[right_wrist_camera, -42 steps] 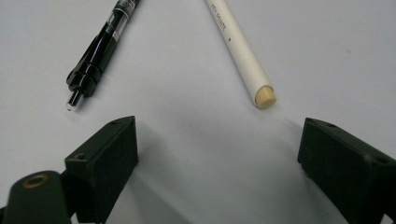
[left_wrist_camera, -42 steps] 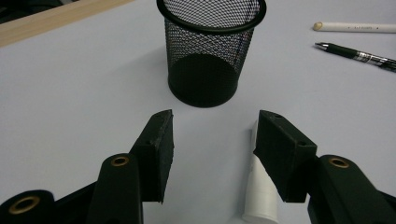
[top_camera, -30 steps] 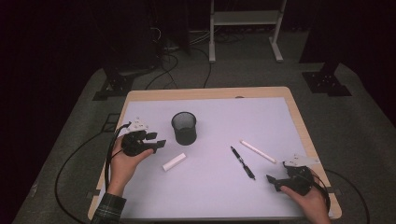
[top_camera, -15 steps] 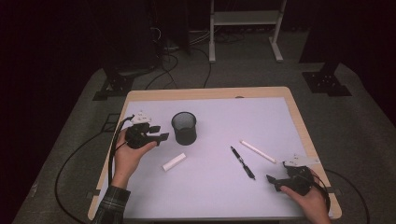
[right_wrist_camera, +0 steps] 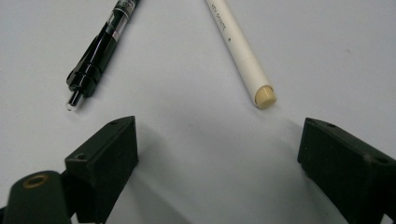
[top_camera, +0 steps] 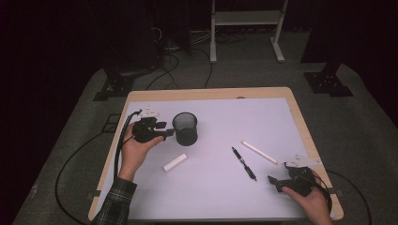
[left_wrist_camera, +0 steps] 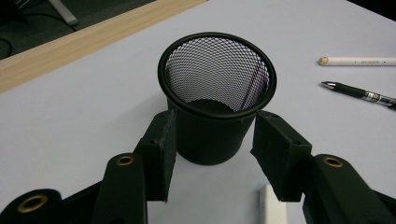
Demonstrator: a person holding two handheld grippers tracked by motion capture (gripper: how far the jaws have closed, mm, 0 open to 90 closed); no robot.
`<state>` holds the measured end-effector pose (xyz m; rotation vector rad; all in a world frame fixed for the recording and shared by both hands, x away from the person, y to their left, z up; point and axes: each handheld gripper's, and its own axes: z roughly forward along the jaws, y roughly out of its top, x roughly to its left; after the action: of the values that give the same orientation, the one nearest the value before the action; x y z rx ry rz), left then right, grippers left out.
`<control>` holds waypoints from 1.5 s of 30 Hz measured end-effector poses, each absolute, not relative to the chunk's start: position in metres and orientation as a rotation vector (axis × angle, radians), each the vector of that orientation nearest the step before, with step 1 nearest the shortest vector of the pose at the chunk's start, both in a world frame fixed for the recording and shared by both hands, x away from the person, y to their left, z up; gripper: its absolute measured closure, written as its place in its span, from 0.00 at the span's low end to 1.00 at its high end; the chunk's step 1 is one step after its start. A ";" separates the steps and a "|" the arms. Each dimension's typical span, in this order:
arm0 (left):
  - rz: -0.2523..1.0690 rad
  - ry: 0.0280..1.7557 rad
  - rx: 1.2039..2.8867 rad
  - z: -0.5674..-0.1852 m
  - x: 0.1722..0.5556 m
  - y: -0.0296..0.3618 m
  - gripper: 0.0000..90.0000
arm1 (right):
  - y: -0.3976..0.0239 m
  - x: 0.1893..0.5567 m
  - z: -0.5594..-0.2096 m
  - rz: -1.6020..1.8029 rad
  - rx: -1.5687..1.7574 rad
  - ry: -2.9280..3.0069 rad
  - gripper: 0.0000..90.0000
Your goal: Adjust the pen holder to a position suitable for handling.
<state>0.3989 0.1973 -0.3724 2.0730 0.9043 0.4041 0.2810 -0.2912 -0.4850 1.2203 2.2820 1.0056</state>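
- The worktop [top_camera: 281, 117] is pale lilac with a light wooden border and stands on grey carpet in a dark room; a white metal stand [top_camera: 246, 28] and black cables lie beyond its far edge.
- A black mesh pen cup [top_camera: 185, 129] stands upright in the worktop's left half, nearer the far edge than the near one.
- The left gripper [top_camera: 166, 132] lies just left of the cup. In the left gripper view the cup [left_wrist_camera: 217, 98] sits between the two jaws: the left pad lies against its wall, the right one at or just off it, so I cannot tell if it is clamped.
- Compared with a second ago, the left hand [top_camera: 136, 150] has come toward the cup from the left edge and the gripper now meets it; the cup has not shifted.
- The right gripper [top_camera: 277, 183] rests near the near right corner, jaws wide apart and empty, where it was before.
- A short white stick [top_camera: 174, 162] lies near the left forearm; a black pen [top_camera: 244, 163] and a white pencil [top_camera: 259, 152] lie right of centre, well apart from the cup.
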 end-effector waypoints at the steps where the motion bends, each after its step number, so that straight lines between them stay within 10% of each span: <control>1: 0.406 0.905 2.074 -0.371 0.400 0.197 0.55 | -0.291 0.281 -0.485 1.005 1.220 2.282 0.12; 45: 0.428 0.980 2.230 -0.381 0.468 0.159 0.59 | -0.291 0.281 -0.485 1.006 1.220 2.282 0.12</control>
<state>0.4678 0.1594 -0.3811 2.2304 0.9804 0.4283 0.2808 -0.2912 -0.4850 1.2196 2.2822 1.0055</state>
